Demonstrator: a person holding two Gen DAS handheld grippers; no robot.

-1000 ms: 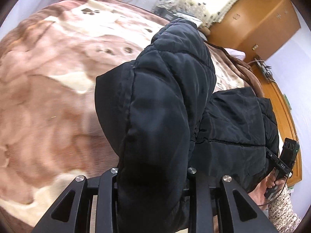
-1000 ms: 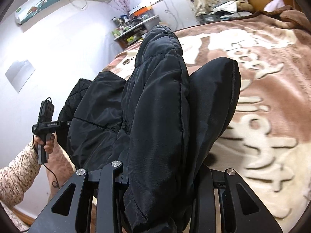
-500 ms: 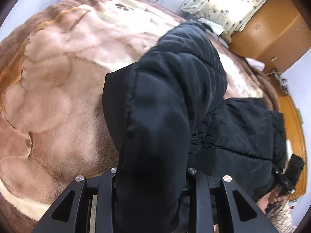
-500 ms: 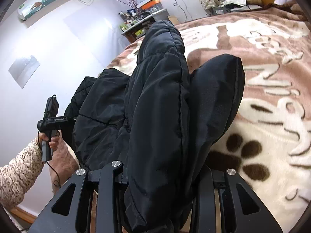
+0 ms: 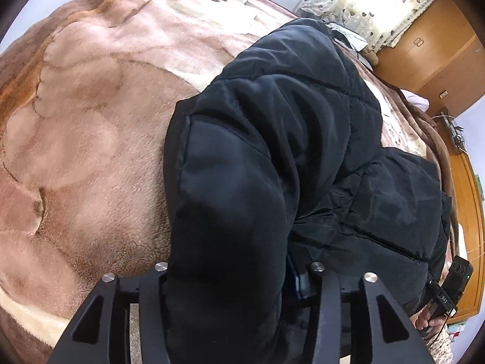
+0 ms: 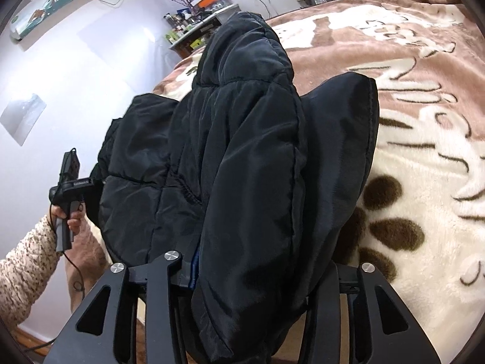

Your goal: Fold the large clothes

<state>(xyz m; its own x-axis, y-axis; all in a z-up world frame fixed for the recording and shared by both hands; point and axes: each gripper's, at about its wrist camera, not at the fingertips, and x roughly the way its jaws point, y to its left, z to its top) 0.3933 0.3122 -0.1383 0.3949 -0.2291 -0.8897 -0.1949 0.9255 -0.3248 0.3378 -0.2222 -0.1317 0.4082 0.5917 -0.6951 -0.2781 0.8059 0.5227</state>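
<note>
A black puffer jacket (image 5: 272, 157) hangs between both grippers over the bed. My left gripper (image 5: 236, 291) is shut on one thick fold of it; the padding fills the gap between the jaws and hides the fingertips. My right gripper (image 6: 248, 279) is shut on the other end of the jacket (image 6: 242, 157) in the same way. The jacket is lifted and droops toward the blanket. In the left wrist view the right gripper's body (image 5: 448, 288) shows at the lower right; in the right wrist view the left gripper's body (image 6: 68, 188) shows at the left.
A brown and cream plush blanket (image 5: 85, 139) with paw prints (image 6: 394, 230) covers the bed. A wooden wardrobe (image 5: 424, 45) stands beyond the bed. A cluttered shelf (image 6: 197, 27) stands by the white wall.
Both grippers have carried the jacket lower and forward over the bed. The blanket now fills more of both views. The grips have not changed.
</note>
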